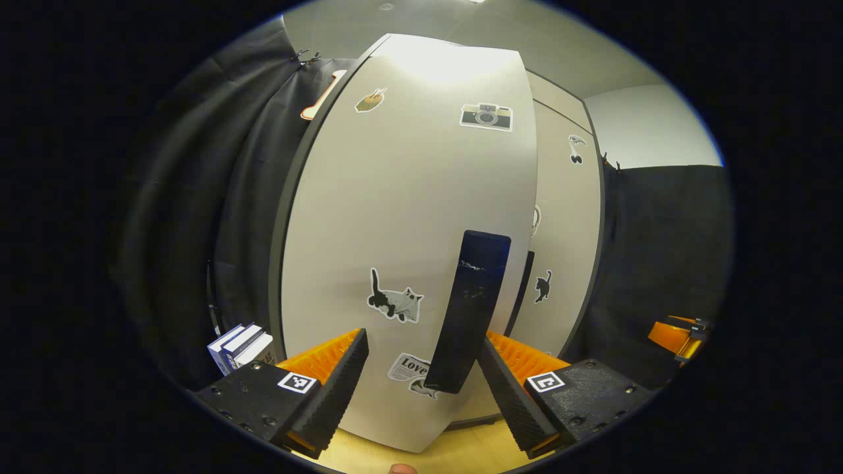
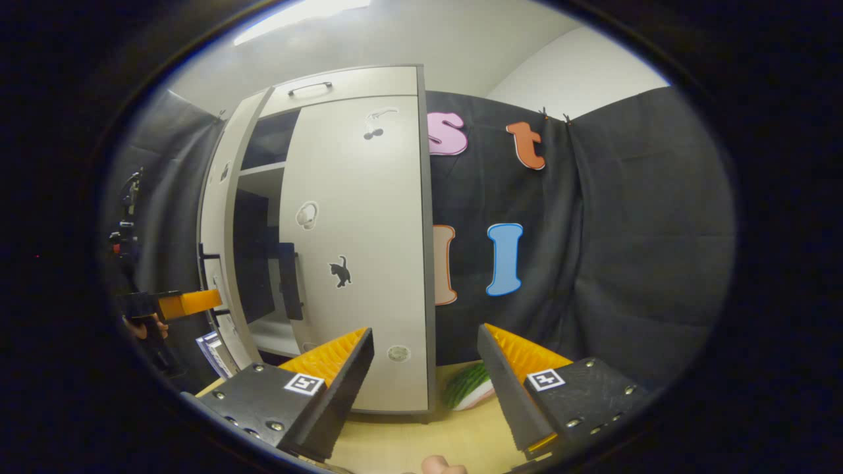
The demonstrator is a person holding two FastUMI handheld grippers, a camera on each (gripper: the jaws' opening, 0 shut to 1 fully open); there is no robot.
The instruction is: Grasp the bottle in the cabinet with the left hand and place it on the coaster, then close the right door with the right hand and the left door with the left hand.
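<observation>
Two sets of tongs, both with fingers spread and nothing between them. In the left gripper view, the left tongs [image 1: 421,372] face the cabinet's left door [image 1: 408,217], with its dark handle [image 1: 471,316] just ahead of the fingers; whether they touch it I cannot tell. In the right gripper view, the right tongs [image 2: 425,368] hang apart from the right door [image 2: 359,250], which looks shut, while the left door [image 2: 217,217] stands ajar. The other tongs [image 2: 188,303] show at far left. A striped green thing [image 2: 469,390] lies on the surface [image 2: 421,434] beside the cabinet. The bottle and the coaster I cannot make out.
</observation>
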